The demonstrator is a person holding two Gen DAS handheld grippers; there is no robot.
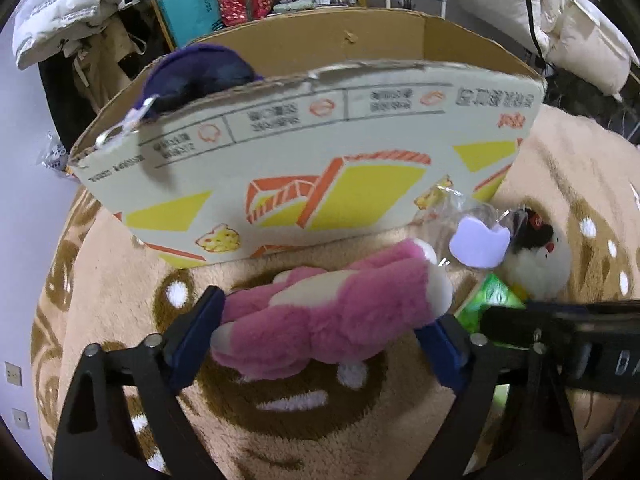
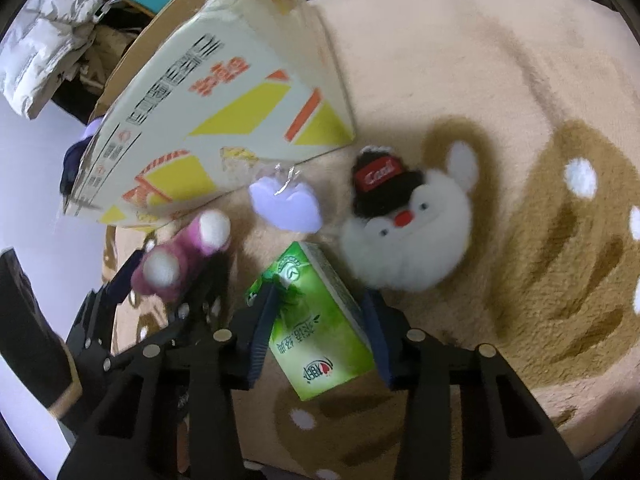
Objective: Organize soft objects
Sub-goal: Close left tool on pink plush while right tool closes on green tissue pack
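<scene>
Cluttered shelves and piled bedding ring a tan plush rug with brown patterning (image 1: 120, 272), where an open printed cardboard box (image 1: 304, 152) stands at twelve o'clock in the left wrist view. Below it, the left gripper (image 1: 320, 332) has its blue pads set against both sides of a pink-and-cream plush toy (image 1: 332, 312) lying on the rug; the jaws appear closed on it. A dark purple soft item (image 1: 200, 76) already sits inside the box at eleven o'clock. From the right wrist view, the right gripper (image 2: 316, 328) brackets a green tissue pack (image 2: 316, 320) at six o'clock, its pads at the pack's sides, apparently gripping. A white fluffy plush head in a black cap (image 2: 412, 224) lies at two o'clock of the pack, a pale lilac soft piece in clear wrap (image 2: 288, 208) at twelve. Both hands seem at the pick-up step; next, each load likely needs lifting clear of the box's rim and lowering inside.
</scene>
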